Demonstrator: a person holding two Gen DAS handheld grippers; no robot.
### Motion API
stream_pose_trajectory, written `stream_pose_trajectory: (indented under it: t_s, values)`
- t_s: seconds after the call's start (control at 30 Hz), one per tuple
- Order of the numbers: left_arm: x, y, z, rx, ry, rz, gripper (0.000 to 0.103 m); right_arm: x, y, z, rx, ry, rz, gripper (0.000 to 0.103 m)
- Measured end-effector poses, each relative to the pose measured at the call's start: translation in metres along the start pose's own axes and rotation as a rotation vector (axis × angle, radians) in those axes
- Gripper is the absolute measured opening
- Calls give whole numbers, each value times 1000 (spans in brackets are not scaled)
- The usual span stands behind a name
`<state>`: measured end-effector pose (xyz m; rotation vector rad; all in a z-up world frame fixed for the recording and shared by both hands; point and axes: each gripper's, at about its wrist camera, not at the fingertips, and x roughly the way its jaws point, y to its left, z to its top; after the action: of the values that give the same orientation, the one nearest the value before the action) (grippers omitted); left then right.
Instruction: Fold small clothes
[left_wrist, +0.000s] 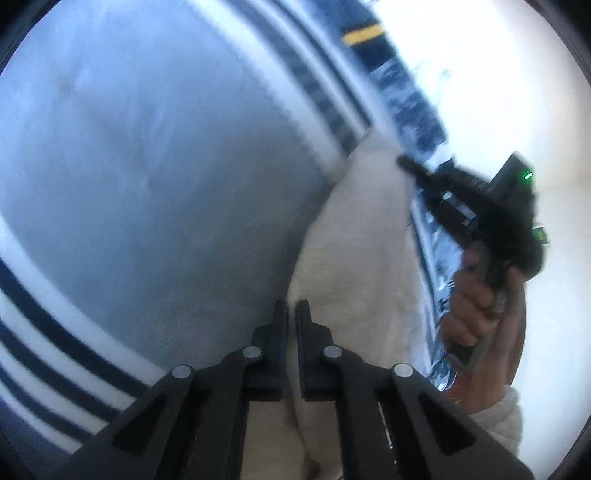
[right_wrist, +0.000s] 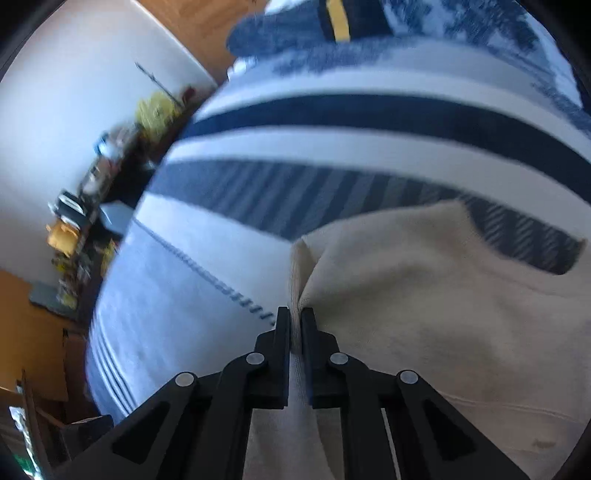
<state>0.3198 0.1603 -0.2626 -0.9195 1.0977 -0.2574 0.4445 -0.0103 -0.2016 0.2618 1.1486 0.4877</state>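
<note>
Cream garment lies on a blue-and-white striped blanket. Right gripper is clamped on a bunched edge of the garment. Left gripper is closed at the garment's other edge, apparently pinching cloth; the view is blurred.

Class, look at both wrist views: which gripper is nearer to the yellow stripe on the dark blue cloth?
Right. The right gripper pinches the cream garment at the edge nearer the yellow stripe; the left gripper grips the opposite edge.

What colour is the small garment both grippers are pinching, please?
Plain cream fabric garment, clearest in the right wrist view.
</note>
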Motion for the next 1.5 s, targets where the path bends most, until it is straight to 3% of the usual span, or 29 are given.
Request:
stream_pose_trajectory:
  t_s: [0.07, 0.1, 0.17, 0.2, 0.23, 0.27, 0.3, 0.33, 0.37, 0.43, 0.5, 0.6, 0.73, 0.87, 0.93, 1.03, 1.1, 1.23, 1.47, 1.5]
  values:
    - [1, -3, 3, -8, -18, 44, 4, -11, -3, 2, 10, -55, -35, 6]
    - [11, -4, 5, 7, -15, 130, 4, -11, -5, 2, 16, -67, -56, 6]
    - [28, -9, 4, 102, -2, 298, 5, 8, -15, 6, 20, -82, -186, 7]
    - [29, -12, 4, 113, 15, 330, 6, 21, -23, 6, 31, -61, -225, 8]
    - [25, -18, 4, 119, 22, 319, 6, 36, -37, 3, 81, 11, -196, 8]
    - [18, -27, 2, 156, 7, 286, 12, 37, -48, -2, 149, 50, -140, 8]
    - [10, -40, 0, 207, -21, 271, 33, 24, -53, -8, 181, 20, -68, 8]
    - [1, -54, -4, 267, -63, 290, 48, 9, -54, -13, 178, -17, -24, 8]
    - [-7, -68, -9, 325, -108, 319, 71, -20, -52, -26, 152, -73, 4, 9]
    - [-19, -93, -23, 424, -162, 338, 76, -70, -50, -56, 123, -146, 14, 27]
    - [-24, -120, -41, 511, -155, 353, 77, -121, -53, -97, 128, -238, 7, 72]
    - [-31, -152, -81, 587, -150, 350, 77, -183, -60, -160, 127, -355, -37, 91]
    - [-46, -181, -147, 669, -155, 329, 85, -255, -84, -258, 248, -429, -171, 93]
    - [-43, -204, -198, 693, -139, 294, 86, -302, -124, -326, 362, -441, -144, 95]
    - [-39, -215, -217, 695, -131, 284, 86, -318, -144, -355, 391, -429, -181, 95]
    - [-27, -232, -240, 704, -133, 319, 86, -338, -185, -386, 458, -381, -300, 93]
    - [-15, -243, -253, 734, -110, 347, 86, -346, -211, -398, 511, -361, -299, 82]
    - [3, -254, -272, 779, -41, 366, 86, -357, -274, -427, 668, -357, -317, 76]
    - [11, -262, -289, 839, 1, 398, 86, -330, -324, -440, 771, -305, -292, 66]
    - [10, -261, -289, 840, -1, 401, 86, -324, -328, -442, 789, -295, -291, 60]
